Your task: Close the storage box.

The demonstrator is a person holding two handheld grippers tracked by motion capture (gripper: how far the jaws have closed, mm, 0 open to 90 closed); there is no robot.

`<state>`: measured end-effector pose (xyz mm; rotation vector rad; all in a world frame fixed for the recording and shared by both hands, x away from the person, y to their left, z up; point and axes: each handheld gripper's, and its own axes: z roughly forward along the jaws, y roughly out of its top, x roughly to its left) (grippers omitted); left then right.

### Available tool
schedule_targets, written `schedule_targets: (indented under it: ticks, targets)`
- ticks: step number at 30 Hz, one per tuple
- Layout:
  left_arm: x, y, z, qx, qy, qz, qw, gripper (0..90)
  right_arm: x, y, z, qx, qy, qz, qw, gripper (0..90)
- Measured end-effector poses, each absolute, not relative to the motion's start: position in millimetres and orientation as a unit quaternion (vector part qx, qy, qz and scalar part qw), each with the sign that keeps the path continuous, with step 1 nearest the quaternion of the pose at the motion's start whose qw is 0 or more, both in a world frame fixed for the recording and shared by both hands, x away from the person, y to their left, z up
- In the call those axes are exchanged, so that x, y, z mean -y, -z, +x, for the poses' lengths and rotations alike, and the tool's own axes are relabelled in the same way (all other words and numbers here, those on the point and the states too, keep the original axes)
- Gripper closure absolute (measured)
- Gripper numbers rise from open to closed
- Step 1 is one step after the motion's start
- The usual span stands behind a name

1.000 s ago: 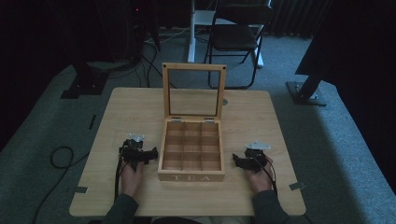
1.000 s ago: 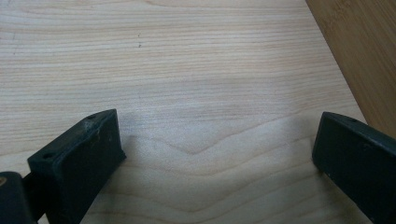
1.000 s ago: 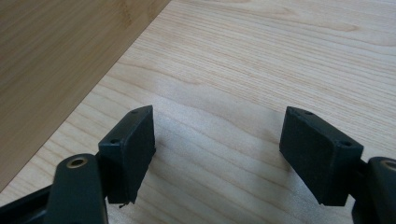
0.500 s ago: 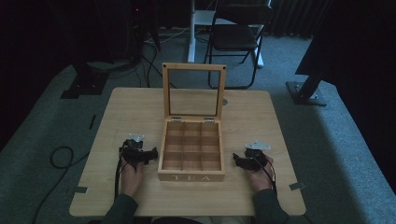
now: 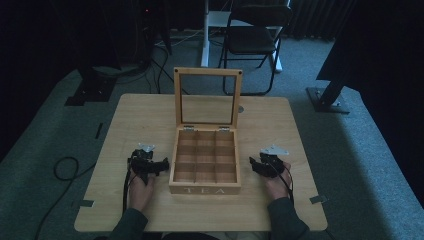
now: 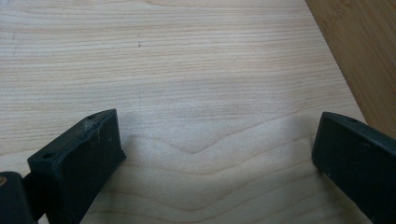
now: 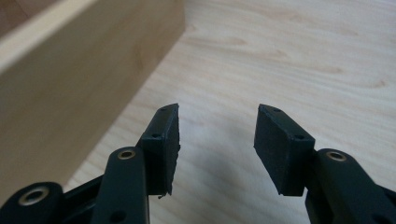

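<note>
The open wooden tea box with nine little square holes [image 5: 205, 160] sits between both hands, just beside the left gripper [image 5: 159, 165], jaws wide apart, and the right gripper [image 5: 253, 165], whose empty jaws have just been closing.

A pale wooden counter [image 5: 280, 125] stands on grey carpet [image 5: 45, 145] and carries an open tea box [image 5: 206, 165] at its middle, lid upright, with a hand-held gripper [image 5: 161, 166] resting either side, near the front edge.
</note>
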<state>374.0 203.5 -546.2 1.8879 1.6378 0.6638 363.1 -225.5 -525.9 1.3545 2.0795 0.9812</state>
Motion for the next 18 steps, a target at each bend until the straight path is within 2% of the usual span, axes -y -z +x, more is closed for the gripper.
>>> schedule_targets:
  ticks: [18]
  targets:
    - [-204, 546, 374, -0.609, -0.247, 0.703, 0.274, 1.6, 221, 495, 374, -0.744, -0.390, 0.490, 0.233, 47.7]
